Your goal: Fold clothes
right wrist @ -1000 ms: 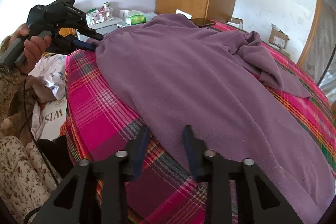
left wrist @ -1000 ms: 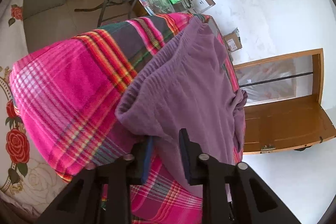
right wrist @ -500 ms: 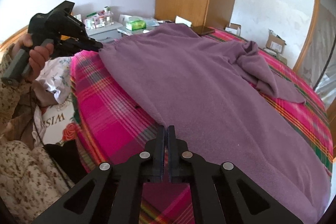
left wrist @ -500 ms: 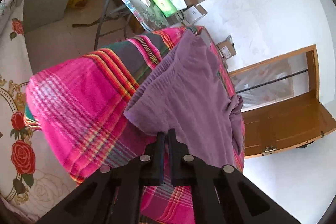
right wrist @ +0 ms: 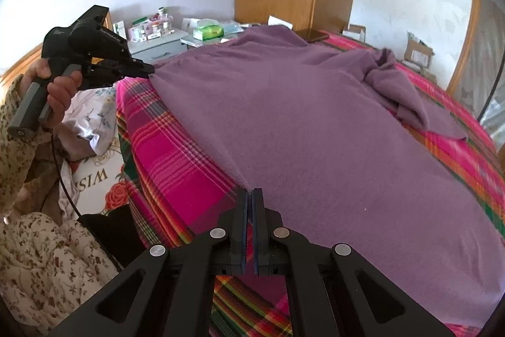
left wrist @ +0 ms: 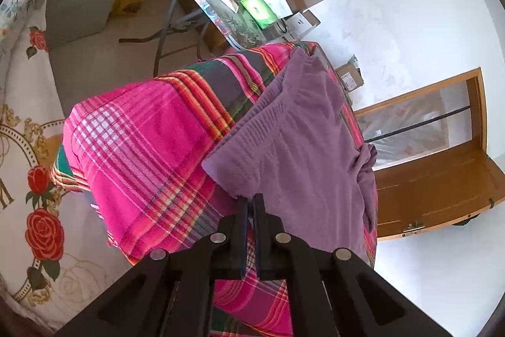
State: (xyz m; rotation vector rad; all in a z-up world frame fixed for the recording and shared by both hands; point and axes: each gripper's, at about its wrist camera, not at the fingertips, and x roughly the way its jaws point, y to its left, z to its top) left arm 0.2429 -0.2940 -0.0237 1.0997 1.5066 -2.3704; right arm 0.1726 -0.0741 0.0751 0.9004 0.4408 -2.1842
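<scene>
**Q.** Garment position and grip at this instant?

**A.** Purple fleece garment point(right wrist: 315, 131) lies spread, mostly flat, on a pink plaid blanket point(right wrist: 176, 160). One part is bunched far ahead of the right gripper point(right wrist: 251, 198), to its right. Left gripper point(left wrist: 251, 204) has its jaws clenched on the ribbed corner directly at their tips. The right gripper's jaws are likewise pressed together on the near edge of the cloth, which meets them at the tips. In the right wrist view the left gripper appears up and to the left, pinching the far corner of that same edge.

**Q.** How should the fabric handle?

**A.** By appearance it is soft, limp and light, with a napped surface unlikely to slip between the pads. It will sag between the two holds and drag on the blanket, so the span is best kept taut. Hem corners and side edges are the sound places to pinch; a mid-panel hold would only gather a lump.
</scene>
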